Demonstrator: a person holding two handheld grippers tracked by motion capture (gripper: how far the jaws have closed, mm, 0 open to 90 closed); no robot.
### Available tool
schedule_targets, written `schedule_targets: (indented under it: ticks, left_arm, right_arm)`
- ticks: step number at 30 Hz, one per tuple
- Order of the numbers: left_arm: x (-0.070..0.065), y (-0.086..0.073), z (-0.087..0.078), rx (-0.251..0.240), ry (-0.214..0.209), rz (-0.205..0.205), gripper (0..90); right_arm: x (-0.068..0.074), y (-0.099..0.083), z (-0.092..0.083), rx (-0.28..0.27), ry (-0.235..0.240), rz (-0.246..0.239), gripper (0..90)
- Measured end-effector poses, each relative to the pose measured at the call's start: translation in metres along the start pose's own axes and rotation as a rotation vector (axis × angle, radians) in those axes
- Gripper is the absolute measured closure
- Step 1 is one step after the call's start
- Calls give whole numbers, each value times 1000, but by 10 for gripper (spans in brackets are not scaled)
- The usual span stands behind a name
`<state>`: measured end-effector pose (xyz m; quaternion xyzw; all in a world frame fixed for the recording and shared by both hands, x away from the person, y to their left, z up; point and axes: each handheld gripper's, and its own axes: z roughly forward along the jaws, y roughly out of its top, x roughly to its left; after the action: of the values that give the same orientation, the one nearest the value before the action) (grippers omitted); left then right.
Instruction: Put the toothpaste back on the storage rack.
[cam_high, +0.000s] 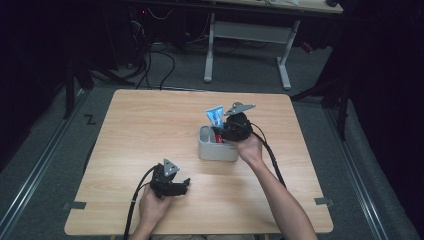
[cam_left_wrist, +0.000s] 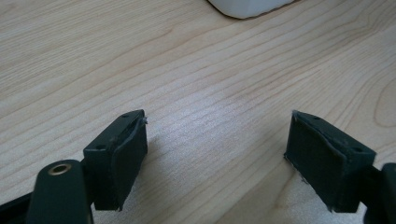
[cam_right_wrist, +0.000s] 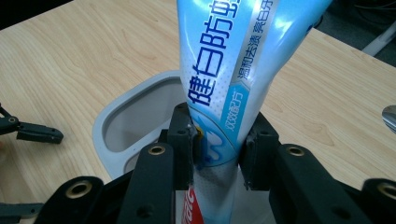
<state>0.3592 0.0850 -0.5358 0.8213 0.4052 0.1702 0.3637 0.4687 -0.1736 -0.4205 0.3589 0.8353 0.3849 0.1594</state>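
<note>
The right gripper is clamped on a blue toothpaste tube, holding it upright over the grey holder cup, apparently so it can go in lower end first. Nearer the person than the cup, the left gripper rests over bare table, jaws apart and empty, probably waiting.

Table brightly lit from above, surroundings dark, soft shadows, close-ups slightly blurred, pale glare on wood

You can read blue Chinese characters "健白防蛀" running along the toothpaste tube, with smaller white characters beside them.
</note>
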Motion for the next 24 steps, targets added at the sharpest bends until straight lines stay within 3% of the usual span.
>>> schedule_targets:
  ticks: [13, 16, 24]
  left_arm:
    - [0, 0, 0, 1, 1, 1, 208]
    - [0, 0, 0, -1, -1, -1, 208]
    - [0, 0, 1, -2, 1, 5, 202]
  right_arm:
    - [-5, -7, 1, -14, 24, 48, 655]
    - [-1, -6, 4, -13, 6, 0, 640]
    - [-3, -9, -2, -39, -2, 58, 533]
